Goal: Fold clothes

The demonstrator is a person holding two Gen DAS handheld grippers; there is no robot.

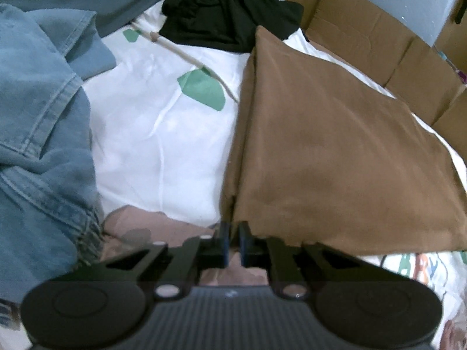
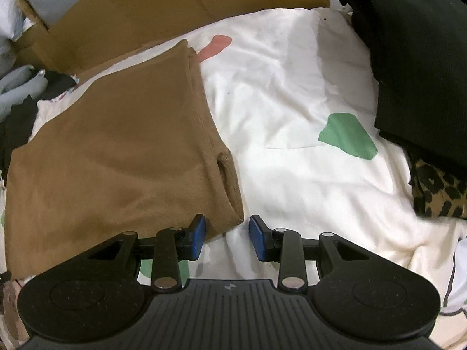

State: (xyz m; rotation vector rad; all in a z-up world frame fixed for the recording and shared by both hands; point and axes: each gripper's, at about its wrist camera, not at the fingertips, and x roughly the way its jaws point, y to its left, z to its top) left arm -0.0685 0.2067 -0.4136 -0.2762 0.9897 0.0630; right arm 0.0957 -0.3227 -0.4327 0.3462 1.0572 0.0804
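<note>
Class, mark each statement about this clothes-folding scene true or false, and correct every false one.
1. The brown garment lies folded on the white sheet. True.
2. The right gripper is clamped on the brown garment. False: its jaws stand apart.
3. A denim garment shows in the left wrist view. True.
4. The black clothing lies on top of the brown garment. False: it lies beyond it.

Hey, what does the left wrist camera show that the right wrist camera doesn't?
Only the left wrist view shows the blue denim garment and the left claw, shut at the brown garment's corner. Only the right wrist view shows the leopard-print fabric, a pink patch and the open right claw. Both show the folded brown garment, white printed sheet, black clothing and cardboard.
</note>
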